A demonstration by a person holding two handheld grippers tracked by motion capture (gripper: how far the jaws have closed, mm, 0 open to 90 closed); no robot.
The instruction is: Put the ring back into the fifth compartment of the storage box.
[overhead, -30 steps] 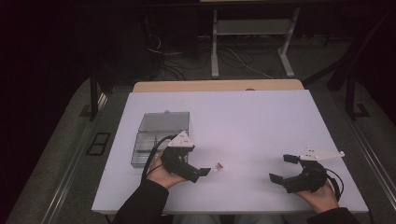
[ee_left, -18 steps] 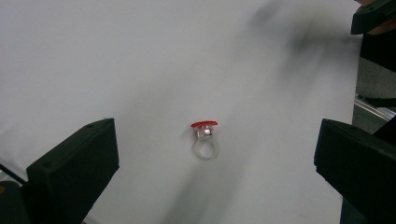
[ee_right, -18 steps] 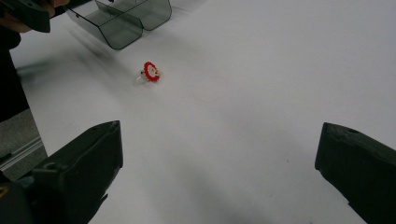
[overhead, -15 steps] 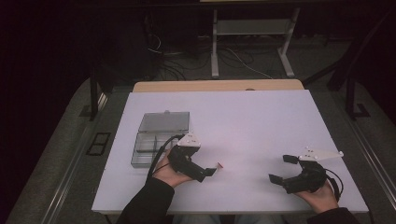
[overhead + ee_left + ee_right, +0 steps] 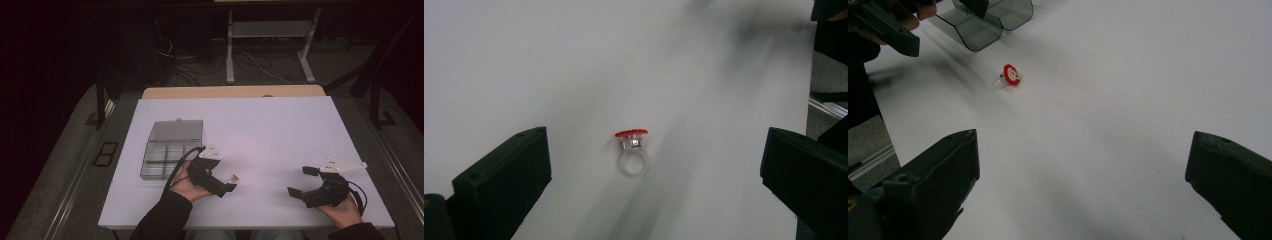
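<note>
Red-topped clear plastic ring (image 5: 632, 150) lying on white worktop (image 5: 280, 135), untouched between wide-apart jaws of left hand-held gripper (image 5: 231, 183); right hand-held gripper (image 5: 301, 181) likewise spread apart.

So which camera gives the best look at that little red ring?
The left gripper view: the ring lies close and centred between the left hand-held gripper's open jaws, clear band and red top both plain. The right gripper view shows it smaller and farther off; the high view, a tiny red speck.

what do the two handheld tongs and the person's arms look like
Both tongs, left tongs and right tongs, are black, each with two blocky black jaws, topped by a pale grey three-cornered plate with small dots. A black cable loops from the left one. The person wears dark sleeves.
</note>
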